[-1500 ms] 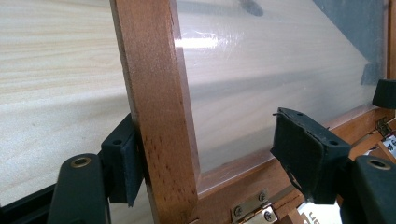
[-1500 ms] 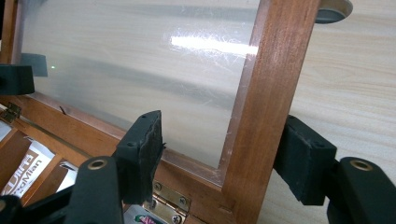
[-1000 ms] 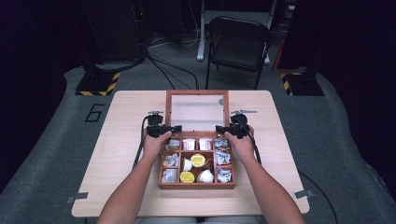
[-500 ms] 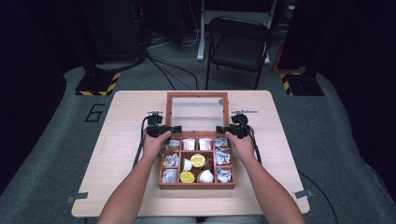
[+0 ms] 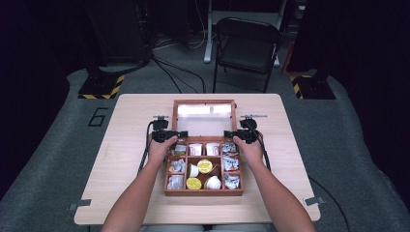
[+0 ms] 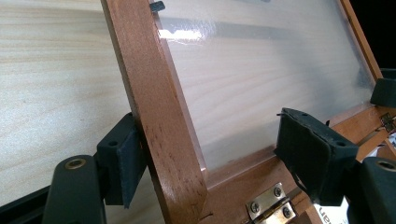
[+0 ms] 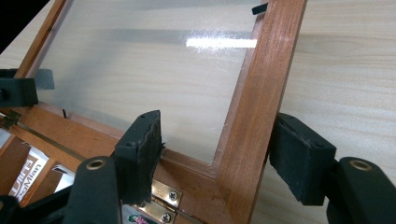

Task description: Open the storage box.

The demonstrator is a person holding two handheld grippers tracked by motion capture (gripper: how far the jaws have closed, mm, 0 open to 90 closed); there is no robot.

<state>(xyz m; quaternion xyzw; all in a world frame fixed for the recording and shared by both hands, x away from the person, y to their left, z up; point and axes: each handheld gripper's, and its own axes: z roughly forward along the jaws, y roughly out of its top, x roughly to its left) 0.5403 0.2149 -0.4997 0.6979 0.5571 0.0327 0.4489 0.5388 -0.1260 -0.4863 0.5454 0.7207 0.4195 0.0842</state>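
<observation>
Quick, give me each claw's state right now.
Left claw: open, jaws astride the lid frame, not clamped.
Right claw: open, jaws astride the lid frame's other side rail.

A black folding chair (image 5: 247,46) is standing beyond the wooden table (image 5: 121,125); cables (image 5: 174,72) are trailing across the grey floor (image 5: 358,145).

Box (image 5: 203,191) sits centre of the high view on the table (image 5: 121,145), its lid (image 5: 205,119) standing open just above it — left gripper (image 5: 169,136) at the lid's left edge, right gripper (image 5: 239,136) at its right. Chair (image 5: 246,46) upper centre, beyond the table.
</observation>
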